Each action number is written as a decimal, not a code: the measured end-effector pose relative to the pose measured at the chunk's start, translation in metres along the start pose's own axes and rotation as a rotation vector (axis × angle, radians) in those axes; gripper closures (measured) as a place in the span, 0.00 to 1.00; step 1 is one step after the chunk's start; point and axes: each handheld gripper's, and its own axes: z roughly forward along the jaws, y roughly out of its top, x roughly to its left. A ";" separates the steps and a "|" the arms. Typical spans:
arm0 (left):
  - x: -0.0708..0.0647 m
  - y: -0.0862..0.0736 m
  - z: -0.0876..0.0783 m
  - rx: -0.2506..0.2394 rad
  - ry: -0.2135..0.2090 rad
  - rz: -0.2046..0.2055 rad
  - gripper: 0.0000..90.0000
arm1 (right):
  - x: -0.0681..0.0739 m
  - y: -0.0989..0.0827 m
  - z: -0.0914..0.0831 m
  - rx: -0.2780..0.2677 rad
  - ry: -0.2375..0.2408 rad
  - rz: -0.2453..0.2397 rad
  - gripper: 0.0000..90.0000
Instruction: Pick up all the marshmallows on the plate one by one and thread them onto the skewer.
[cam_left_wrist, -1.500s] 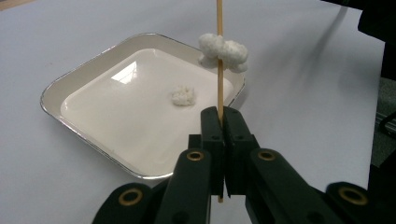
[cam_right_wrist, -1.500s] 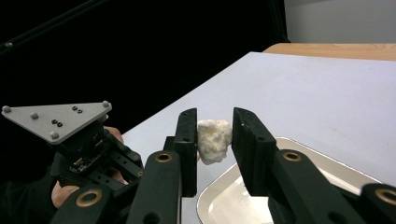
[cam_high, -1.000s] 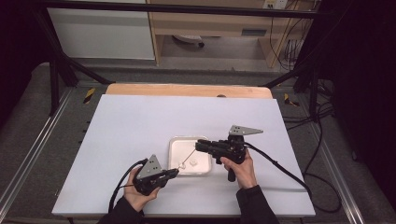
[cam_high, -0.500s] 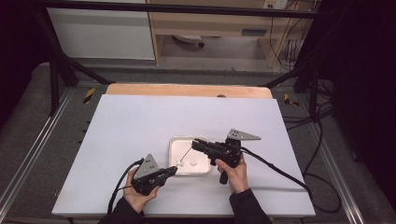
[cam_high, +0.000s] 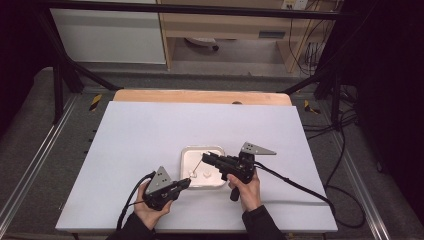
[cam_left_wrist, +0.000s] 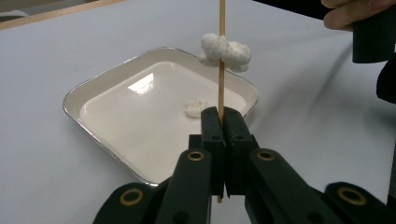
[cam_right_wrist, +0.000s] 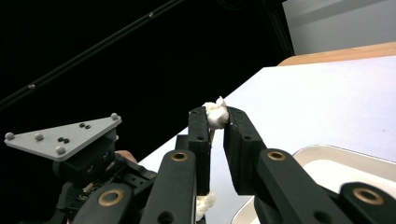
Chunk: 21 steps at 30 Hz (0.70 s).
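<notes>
My left gripper (cam_left_wrist: 222, 113) is shut on a thin wooden skewer (cam_left_wrist: 222, 79) that stands up from its jaws. A white puffy piece (cam_left_wrist: 225, 47) is threaded on the skewer above the tray. My right gripper (cam_right_wrist: 215, 117) is shut on another white puffy piece (cam_right_wrist: 216, 112), held at the skewer's upper end. The threaded piece (cam_right_wrist: 205, 203) shows lower down in that view. In the high view the left gripper (cam_high: 186, 183) is at the tray's near left corner, and the right gripper (cam_high: 204, 157) reaches over the tray from the right.
A shallow white tray (cam_high: 186, 159) with a metal rim lies on the white table (cam_high: 140, 135). A loose white piece (cam_left_wrist: 196, 107) rests in the tray (cam_left_wrist: 98, 81). The left gripper's grey plate (cam_right_wrist: 60, 135) shows in the right gripper view. Cables trail from both grippers.
The right gripper has drifted a little left over the tray, toward the skewer's upper end. The left hand has kept still.
</notes>
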 end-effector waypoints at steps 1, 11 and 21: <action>0.000 0.000 0.000 0.002 0.002 0.001 0.99 | 0.000 -0.001 0.000 -0.002 -0.005 -0.009 0.91; -0.003 -0.001 0.002 0.000 -0.005 0.017 0.99 | 0.002 -0.005 0.001 -0.007 0.008 -0.007 0.91; -0.003 -0.001 0.002 -0.005 -0.004 0.021 0.99 | 0.003 -0.010 0.002 -0.010 0.026 0.004 0.92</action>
